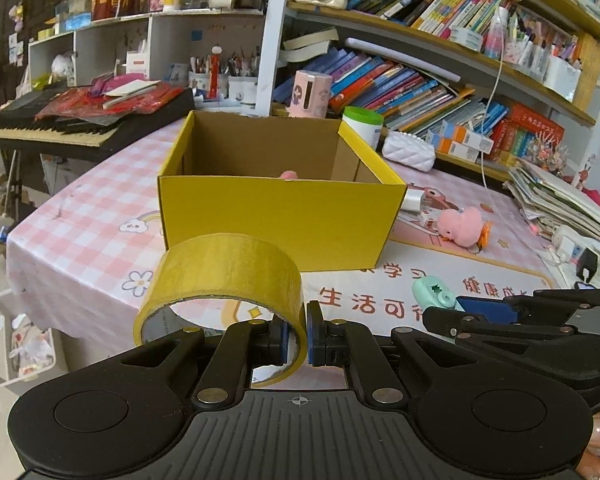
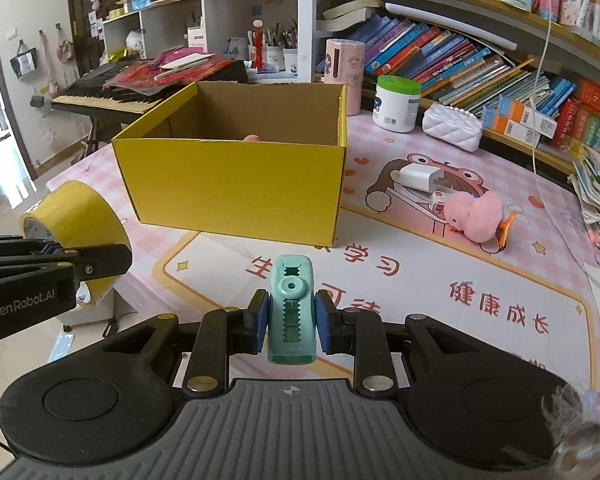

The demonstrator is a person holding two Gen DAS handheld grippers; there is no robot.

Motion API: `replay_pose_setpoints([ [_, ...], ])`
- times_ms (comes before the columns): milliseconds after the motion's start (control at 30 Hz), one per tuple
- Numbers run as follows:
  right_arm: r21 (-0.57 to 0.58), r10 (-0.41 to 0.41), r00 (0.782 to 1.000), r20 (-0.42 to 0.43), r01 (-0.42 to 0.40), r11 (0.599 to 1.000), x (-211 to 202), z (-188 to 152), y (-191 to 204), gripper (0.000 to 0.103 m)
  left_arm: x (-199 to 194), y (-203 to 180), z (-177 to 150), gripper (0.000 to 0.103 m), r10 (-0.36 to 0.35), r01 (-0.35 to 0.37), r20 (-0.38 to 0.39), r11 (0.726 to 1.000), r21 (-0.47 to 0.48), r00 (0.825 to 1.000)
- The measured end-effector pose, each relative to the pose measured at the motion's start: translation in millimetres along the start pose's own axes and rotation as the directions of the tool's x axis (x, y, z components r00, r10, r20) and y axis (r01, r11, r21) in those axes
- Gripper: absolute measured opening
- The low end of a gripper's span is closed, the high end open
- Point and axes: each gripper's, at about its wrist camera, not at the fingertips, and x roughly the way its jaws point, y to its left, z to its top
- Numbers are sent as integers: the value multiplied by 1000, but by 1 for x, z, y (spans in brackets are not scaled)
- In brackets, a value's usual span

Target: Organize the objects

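Observation:
My left gripper [image 1: 298, 336] is shut on the wall of a yellow tape roll [image 1: 224, 276], held above the table's near edge in front of an open yellow cardboard box [image 1: 276, 216]. The roll also shows in the right wrist view [image 2: 76, 216]. My right gripper [image 2: 291, 320] is shut on a mint-green correction-tape dispenser [image 2: 290, 308], held over the table short of the box [image 2: 236, 188]. The dispenser shows in the left wrist view [image 1: 434, 292]. Something pink [image 2: 252, 137] lies inside the box, mostly hidden.
A pink plush toy [image 2: 476, 216], a white charger [image 2: 418, 178], a white quilted pouch [image 2: 452, 126] and a green-lidded white jar [image 2: 396, 104] lie on the pink tablecloth [image 2: 460, 280] right of the box. Bookshelves stand behind. A keyboard [image 2: 112, 96] stands at left.

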Motion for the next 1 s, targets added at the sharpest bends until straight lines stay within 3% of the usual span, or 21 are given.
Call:
replay_pose_setpoints([
  [667,11,-38,999,20,38,999,-15,-10,40,23,-26,23,-8,7,-44,43,42,998,40,998],
  [1000,23,-30,997,73,29,999,-2,20,29,23,-15,21,18,7,-37,34,90,999,39,995],
])
